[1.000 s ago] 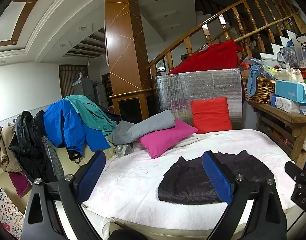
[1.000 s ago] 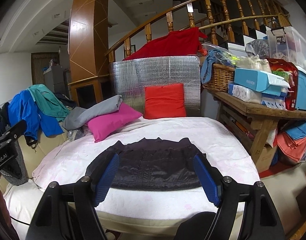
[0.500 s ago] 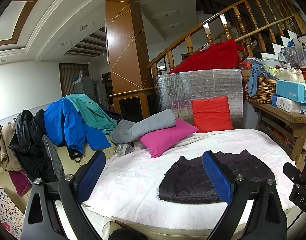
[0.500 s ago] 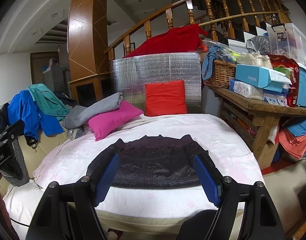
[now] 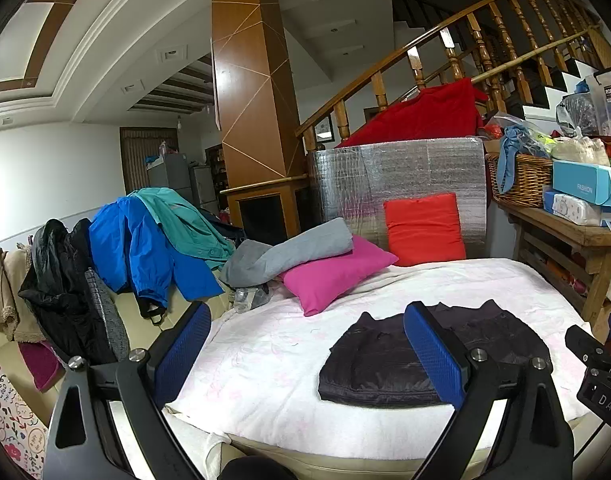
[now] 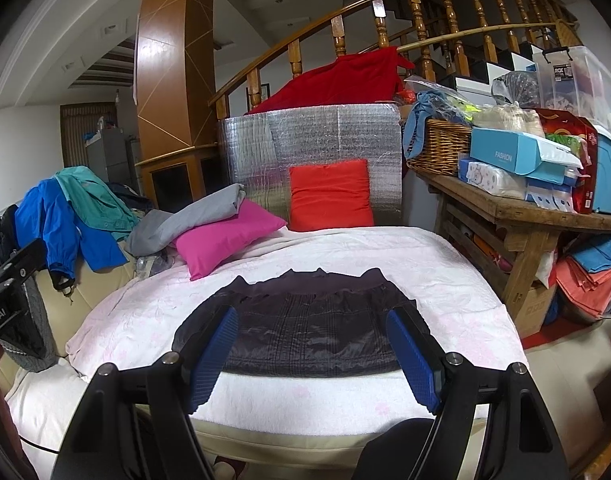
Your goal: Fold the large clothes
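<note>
A dark quilted jacket (image 6: 305, 328) lies folded flat on a white blanket (image 6: 445, 280) covering a sofa, just beyond the blue pads of the right gripper (image 6: 313, 354), whose fingers are spread wide and grasp nothing. The left gripper (image 5: 305, 354), also released and empty, hangs left of the jacket. 2 cushions, a pink pillow (image 5: 337, 274) and a red cushion (image 5: 423, 230), sit farther back.
</note>
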Demonstrator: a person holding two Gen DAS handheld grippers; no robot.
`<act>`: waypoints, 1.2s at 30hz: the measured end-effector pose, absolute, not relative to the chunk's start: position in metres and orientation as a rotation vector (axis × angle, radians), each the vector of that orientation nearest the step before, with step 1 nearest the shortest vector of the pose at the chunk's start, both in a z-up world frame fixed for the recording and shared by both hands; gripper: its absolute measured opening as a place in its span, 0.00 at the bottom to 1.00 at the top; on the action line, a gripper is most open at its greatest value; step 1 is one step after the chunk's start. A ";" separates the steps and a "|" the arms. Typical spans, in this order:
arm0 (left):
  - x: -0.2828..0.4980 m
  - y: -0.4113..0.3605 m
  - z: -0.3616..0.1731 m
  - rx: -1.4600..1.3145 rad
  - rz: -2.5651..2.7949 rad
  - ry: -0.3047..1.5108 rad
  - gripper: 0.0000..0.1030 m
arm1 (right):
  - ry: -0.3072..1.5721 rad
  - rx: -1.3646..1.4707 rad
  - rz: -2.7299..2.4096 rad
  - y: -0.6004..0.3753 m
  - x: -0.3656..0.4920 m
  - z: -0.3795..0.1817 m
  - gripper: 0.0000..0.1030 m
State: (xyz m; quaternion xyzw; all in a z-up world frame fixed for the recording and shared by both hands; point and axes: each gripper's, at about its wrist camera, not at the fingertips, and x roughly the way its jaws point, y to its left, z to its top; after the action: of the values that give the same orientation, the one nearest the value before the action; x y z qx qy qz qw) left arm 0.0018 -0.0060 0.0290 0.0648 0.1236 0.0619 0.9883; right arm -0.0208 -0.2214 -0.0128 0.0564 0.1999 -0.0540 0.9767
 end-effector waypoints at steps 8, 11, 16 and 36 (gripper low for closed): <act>0.002 -0.005 0.029 0.131 0.125 0.246 0.94 | 0.399 0.119 -0.110 -0.219 -0.023 -0.014 0.78; 0.000 -0.003 0.030 0.128 0.129 0.245 0.94 | 0.402 0.121 -0.111 -0.218 -0.023 -0.014 0.78; -0.002 -0.001 0.031 0.123 0.135 0.244 0.94 | 0.403 0.123 -0.107 -0.216 -0.024 -0.013 0.78; 0.000 0.001 0.028 0.118 0.139 0.261 0.95 | 0.411 0.088 -0.115 -0.209 -0.018 -0.013 0.78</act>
State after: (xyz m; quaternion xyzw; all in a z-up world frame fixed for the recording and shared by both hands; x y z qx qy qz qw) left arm 0.0002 0.0013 0.0276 0.0585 0.1297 0.0691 0.9874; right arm -0.0180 -0.2087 -0.0127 0.0437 0.2039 -0.0570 0.9763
